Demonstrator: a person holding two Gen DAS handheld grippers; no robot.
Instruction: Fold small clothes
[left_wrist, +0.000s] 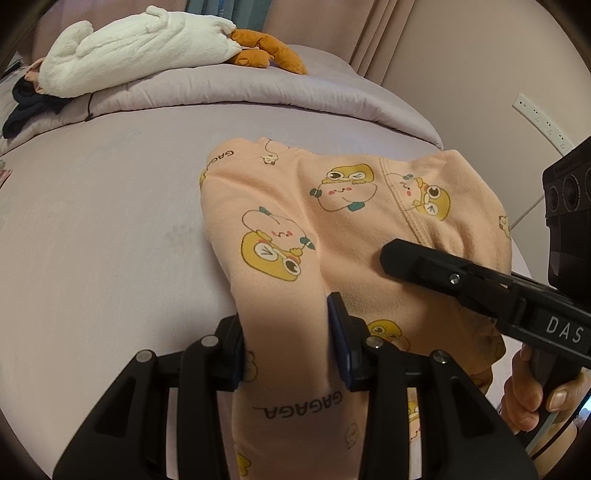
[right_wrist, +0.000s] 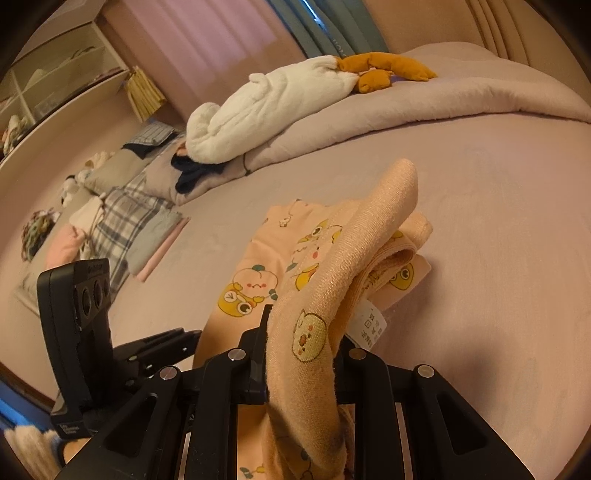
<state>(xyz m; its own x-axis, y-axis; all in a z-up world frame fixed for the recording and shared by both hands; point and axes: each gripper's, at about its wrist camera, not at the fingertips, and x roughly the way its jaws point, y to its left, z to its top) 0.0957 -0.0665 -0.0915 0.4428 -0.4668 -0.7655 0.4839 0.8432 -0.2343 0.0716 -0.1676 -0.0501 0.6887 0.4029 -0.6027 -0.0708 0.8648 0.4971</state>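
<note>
1. Seen on the bed sheet (left_wrist: 92, 221): a small peach garment (left_wrist: 295, 229) with yellow cartoon prints, lying partly on the sheet, partly lifted at the near end.
2. Left gripper (left_wrist: 286, 350): narrowed on a bunched fold of the garment, pads pressing the cloth from both sides. Only partly closed, because the thick cloth fills the gap.
3. Right gripper (right_wrist: 301, 354): clamped on another edge of the same garment (right_wrist: 343, 266), near the white care label (right_wrist: 371, 325). Cloth standing up in a hump beyond the jaws.
4. Step in hand, as a judgement: carrying the near end of the garment over the far part, to make one fold. Both ends held, fold not yet laid down.
5. Next move probably needing: both held ends brought over the flat part together and level, then lowered so the edges meet, then released without dragging the cloth.
6. Farther on the bed, well apart: a white plush toy (left_wrist: 129, 48) on the folded duvet (left_wrist: 258, 96).
</note>
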